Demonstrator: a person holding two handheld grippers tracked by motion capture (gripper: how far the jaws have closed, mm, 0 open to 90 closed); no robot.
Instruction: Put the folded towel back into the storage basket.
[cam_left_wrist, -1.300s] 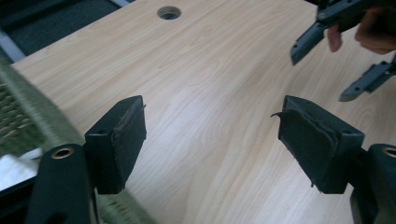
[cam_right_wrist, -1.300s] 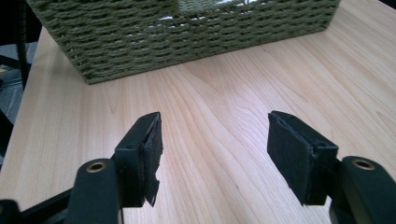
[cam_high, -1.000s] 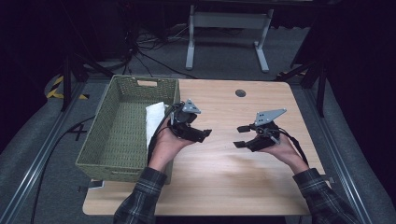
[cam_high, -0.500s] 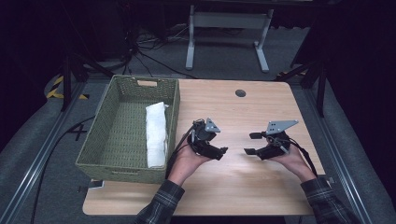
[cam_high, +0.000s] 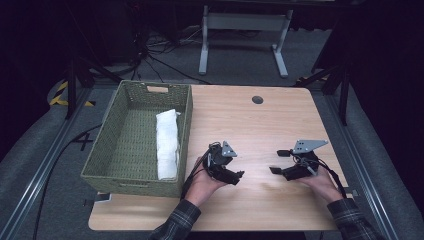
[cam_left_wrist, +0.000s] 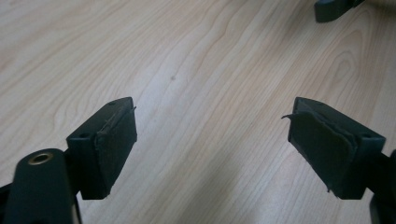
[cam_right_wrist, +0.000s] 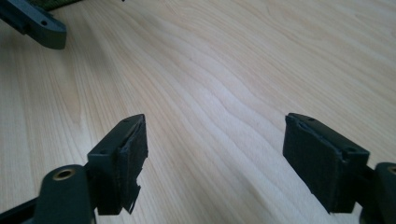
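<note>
Dark workshop floor w/ cables and a metal stand frame lies behind a pale wood counter. On the counter's left side sits a green woven basket, and a folded white cloth lies inside it along its right wall.

Both of the person's forearms come in from the bottom edge, in plaid sleeves. Left hand rests low on the counter just right of the basket's near corner, holding the left gripper, which points right, toward the other hand. Right hand sits near the counter's right edge, holding the right gripper, which points left. The two grippers face each other, apart, w/ bare wood between them.

Left gripper view: jaws spread wide, nothing between them but wood grain close below; one jaw tip of the other gripper shows at the top right. Right gripper view: jaws likewise spread wide and empty, low over the wood; a dark jaw of the other gripper shows top left, w/ a sliver of basket beyond it.

Vs. 1 s ago: left gripper was up beside the basket rim, close to the cloth; it has since pulled back toward the person and rightward. Right gripper has also drawn nearer the person. Cloth position in the basket unchanged vs. 0.5 s ago.
</note>
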